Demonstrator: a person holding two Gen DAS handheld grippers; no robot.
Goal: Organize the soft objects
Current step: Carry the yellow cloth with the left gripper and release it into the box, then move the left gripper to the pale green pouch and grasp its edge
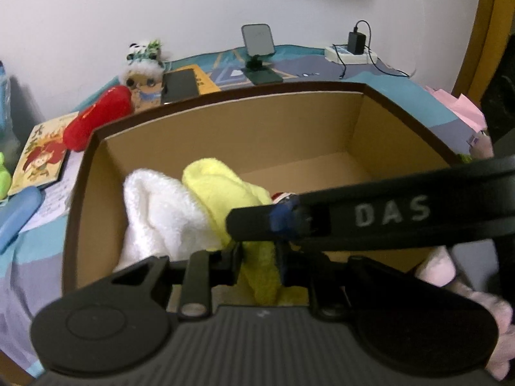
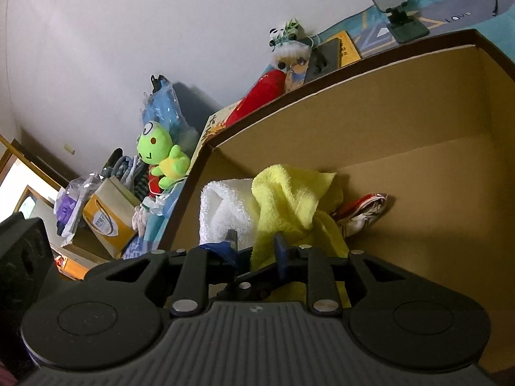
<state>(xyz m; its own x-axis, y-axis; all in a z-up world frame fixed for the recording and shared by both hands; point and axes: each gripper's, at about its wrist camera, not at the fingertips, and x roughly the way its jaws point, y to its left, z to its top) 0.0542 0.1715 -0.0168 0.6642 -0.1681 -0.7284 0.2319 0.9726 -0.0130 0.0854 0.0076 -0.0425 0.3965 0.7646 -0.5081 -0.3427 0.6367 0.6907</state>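
Observation:
A brown cardboard box (image 1: 225,98) (image 2: 354,64) stands open on the bed. Inside lie a white towel (image 1: 161,212) (image 2: 225,206), a yellow towel (image 1: 219,186) (image 2: 289,199) draped over it, and a crumpled red-and-white item (image 2: 363,212). My left gripper (image 1: 257,257) reaches over the box's near wall, and a strip of the yellow towel fills the narrow gap between its fingers. My right gripper (image 2: 256,244) is over the same towel with a small gap; the cloth touches only its right finger. One right gripper finger (image 1: 257,222) crosses the left wrist view.
Behind the box are a red plush (image 1: 96,119), a small doll (image 1: 145,77), a phone stand (image 1: 257,48) and a power strip (image 1: 351,53). A picture book (image 1: 42,154) and green frog plush (image 2: 161,157) sit left. A pink plush (image 1: 450,273) lies right.

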